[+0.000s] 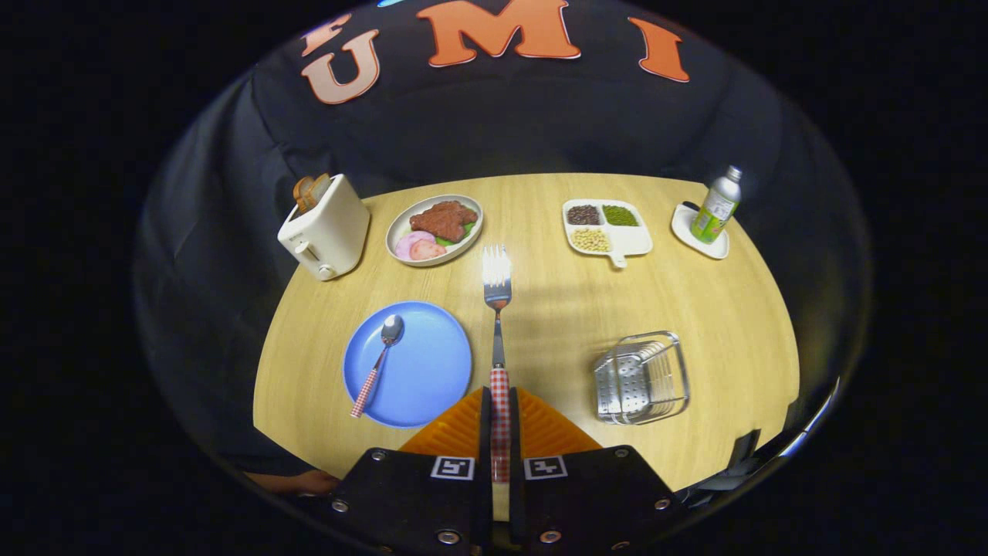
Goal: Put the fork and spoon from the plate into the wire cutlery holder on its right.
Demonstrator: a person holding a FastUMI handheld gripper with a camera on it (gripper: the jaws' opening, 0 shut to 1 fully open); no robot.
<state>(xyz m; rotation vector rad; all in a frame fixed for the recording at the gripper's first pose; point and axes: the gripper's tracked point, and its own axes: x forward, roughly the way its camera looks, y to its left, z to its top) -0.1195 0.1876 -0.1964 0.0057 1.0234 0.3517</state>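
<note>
My gripper (500, 405) is shut on the fork (497, 309) by its red-and-white checked handle, which runs between the two fingers. The fork is lifted above the table and its tines point away from me. A blue plate (424, 378) lies just ahead of the fingers to the left. On it rests the spoon (378, 364), with the same checked handle and its bowl pointing away. The wire cutlery holder (641, 378) stands on the table to the right of the fingers and looks empty.
A round wooden table (556, 309) carries, at its far side, a white toaster (324, 232) with bread, a plate of meat and ham (434, 228), a divided white dish (606, 226) of beans, and a green bottle (716, 207) on a small white tray. A hand (297, 483) shows near me.
</note>
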